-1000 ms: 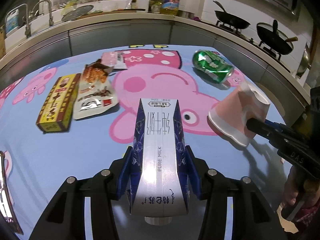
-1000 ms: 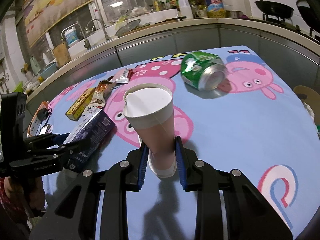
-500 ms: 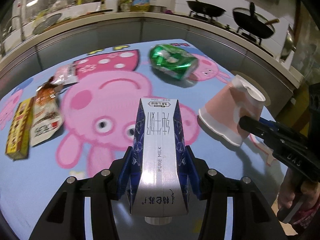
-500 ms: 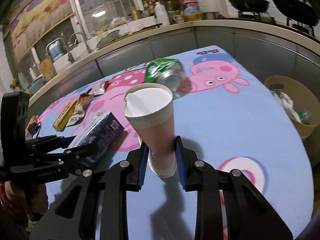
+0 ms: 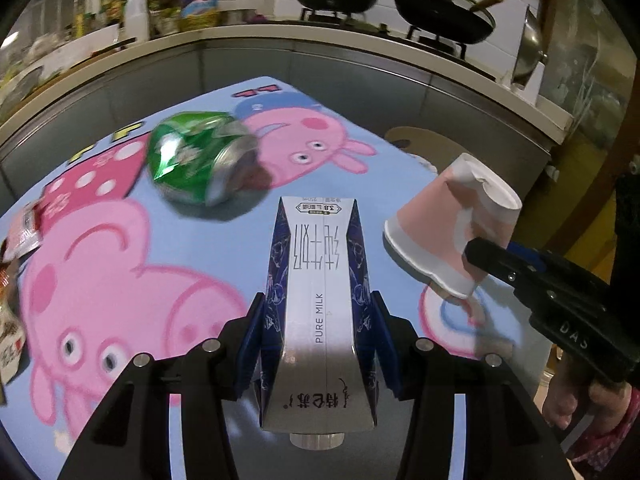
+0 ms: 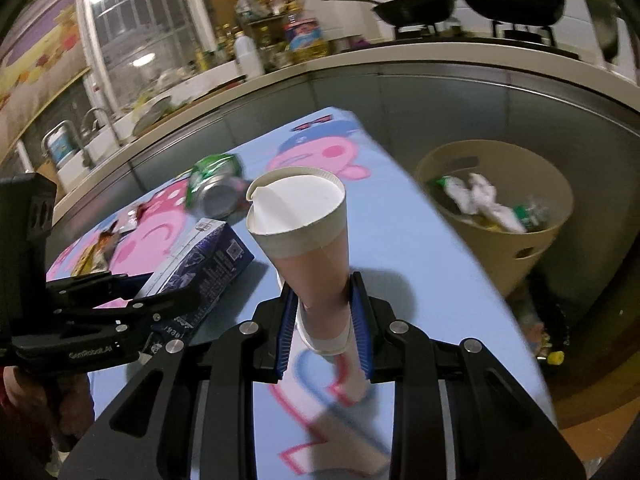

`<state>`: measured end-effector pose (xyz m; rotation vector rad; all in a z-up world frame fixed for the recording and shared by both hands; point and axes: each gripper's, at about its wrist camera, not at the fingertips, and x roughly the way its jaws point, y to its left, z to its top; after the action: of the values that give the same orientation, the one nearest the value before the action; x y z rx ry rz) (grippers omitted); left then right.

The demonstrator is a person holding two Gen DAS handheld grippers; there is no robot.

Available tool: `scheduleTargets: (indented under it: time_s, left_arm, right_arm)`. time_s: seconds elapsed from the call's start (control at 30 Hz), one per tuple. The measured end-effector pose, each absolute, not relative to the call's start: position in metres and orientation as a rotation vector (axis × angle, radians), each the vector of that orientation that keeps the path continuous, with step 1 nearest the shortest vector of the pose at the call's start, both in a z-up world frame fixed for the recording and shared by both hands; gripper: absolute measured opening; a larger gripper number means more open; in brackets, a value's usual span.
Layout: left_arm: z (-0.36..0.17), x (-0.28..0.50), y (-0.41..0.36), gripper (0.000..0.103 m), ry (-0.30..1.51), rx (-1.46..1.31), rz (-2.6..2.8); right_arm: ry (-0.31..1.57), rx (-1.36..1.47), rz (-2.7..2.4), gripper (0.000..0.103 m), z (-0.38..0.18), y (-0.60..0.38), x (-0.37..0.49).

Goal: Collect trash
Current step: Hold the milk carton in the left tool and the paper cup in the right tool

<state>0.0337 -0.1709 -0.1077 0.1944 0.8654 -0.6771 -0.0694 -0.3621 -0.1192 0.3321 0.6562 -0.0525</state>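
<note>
My left gripper (image 5: 318,344) is shut on a blue and silver milk carton (image 5: 318,280), held above the cartoon-print tablecloth (image 5: 120,240). The carton also shows in the right wrist view (image 6: 204,264). My right gripper (image 6: 324,320) is shut on a crumpled pink paper cup (image 6: 308,236), which also shows at the right of the left wrist view (image 5: 448,240). A crushed green can (image 5: 196,162) lies on the cloth farther back. A beige bin (image 6: 500,216) holding trash stands on the floor beyond the table's right edge.
Snack wrappers (image 6: 102,244) lie at the table's left side. A steel counter (image 5: 320,64) wraps around behind, with woks (image 5: 440,12) on a stove and bottles (image 6: 248,56). The table's right edge (image 6: 460,248) drops off beside the bin.
Both grippers have swung to the right with the carton and cup still held. The wrappers have slid out to the left and the bin has come into the right wrist view.
</note>
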Motion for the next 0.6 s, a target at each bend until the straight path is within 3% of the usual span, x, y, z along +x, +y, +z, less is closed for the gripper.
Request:
scheduleTargets:
  time_s: [0.6]
  left_arm:
    - [-0.103, 0.090, -0.243, 0.051, 0.857, 0.227, -0.664]
  right_arm:
    - [0.638, 0.372, -0.126, 0.026, -0.125, -0.407, -0.044]
